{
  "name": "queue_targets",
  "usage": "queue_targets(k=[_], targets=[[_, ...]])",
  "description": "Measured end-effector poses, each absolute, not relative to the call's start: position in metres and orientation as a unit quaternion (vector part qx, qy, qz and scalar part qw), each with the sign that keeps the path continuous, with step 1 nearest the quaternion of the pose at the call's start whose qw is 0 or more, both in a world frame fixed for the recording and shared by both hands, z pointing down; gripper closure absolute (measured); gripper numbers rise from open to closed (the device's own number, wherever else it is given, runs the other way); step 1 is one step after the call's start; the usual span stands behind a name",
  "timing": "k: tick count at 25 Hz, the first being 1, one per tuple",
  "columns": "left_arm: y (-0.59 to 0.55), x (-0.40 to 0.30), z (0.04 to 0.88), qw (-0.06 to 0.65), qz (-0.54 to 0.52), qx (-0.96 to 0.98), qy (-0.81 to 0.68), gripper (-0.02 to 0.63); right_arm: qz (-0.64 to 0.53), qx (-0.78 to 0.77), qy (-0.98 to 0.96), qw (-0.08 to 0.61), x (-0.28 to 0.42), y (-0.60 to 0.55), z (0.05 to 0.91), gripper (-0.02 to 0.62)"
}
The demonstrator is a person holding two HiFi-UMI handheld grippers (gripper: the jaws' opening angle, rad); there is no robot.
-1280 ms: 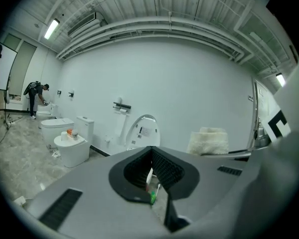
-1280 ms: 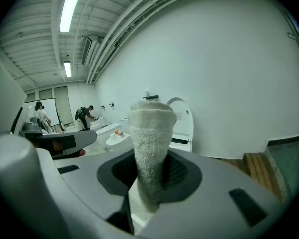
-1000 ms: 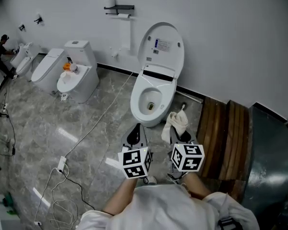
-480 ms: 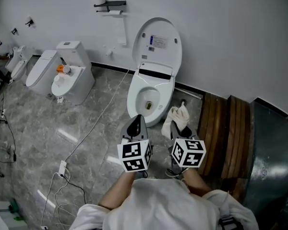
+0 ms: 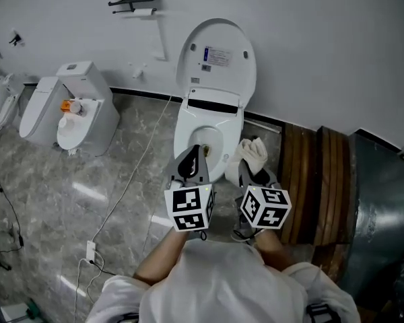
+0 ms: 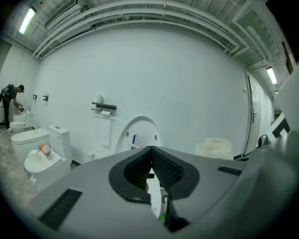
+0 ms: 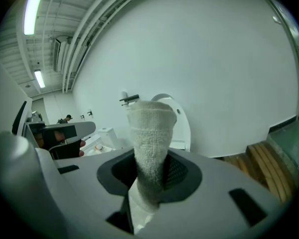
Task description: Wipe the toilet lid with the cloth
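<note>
Your right gripper (image 7: 152,176) has its 2 jaws clamped on the cloth (image 7: 150,133), a pale towelling roll that stands up out of the pads. Your left gripper (image 6: 150,159) has its 2 jaws pressed together with nothing between them.

In the head view you hold both grippers side by side at the front of the toilet bowl (image 5: 185,133). The left one points over the bowl's front rim. The right one sits just beside the bowl's right edge, with the cloth bunched ahead of it. The toilet lid (image 5: 217,56) stands raised against the white wall behind the bowl, apart from the cloth.

A wooden platform (image 5: 313,180) lies on the marble floor (image 5: 54,180) right of the bowl. 1 more toilet (image 5: 81,113) stands well apart at the left.
</note>
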State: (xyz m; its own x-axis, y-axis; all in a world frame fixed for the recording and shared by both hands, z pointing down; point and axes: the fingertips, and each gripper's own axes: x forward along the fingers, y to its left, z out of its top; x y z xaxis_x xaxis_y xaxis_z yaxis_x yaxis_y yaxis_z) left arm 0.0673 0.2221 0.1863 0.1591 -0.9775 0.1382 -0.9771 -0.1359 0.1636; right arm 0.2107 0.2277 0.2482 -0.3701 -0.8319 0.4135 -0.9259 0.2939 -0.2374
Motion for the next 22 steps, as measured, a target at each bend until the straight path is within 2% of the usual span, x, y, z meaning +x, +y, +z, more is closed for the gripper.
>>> queue_targets(k=[9, 22], targets=[[0.115, 0.019, 0.182, 0.115, 0.004, 0.777, -0.619, 0.594, 0.225, 0.571, -0.785, 0.09, 0.143, 0.128, 0.23, 0.499], [-0.019, 0.026, 0.222, 0.15, 0.01, 0.789, -0.596, 0.594, 0.244, 0.592, -0.763, 0.092, 0.135, 0.017, 0.271, 0.499]])
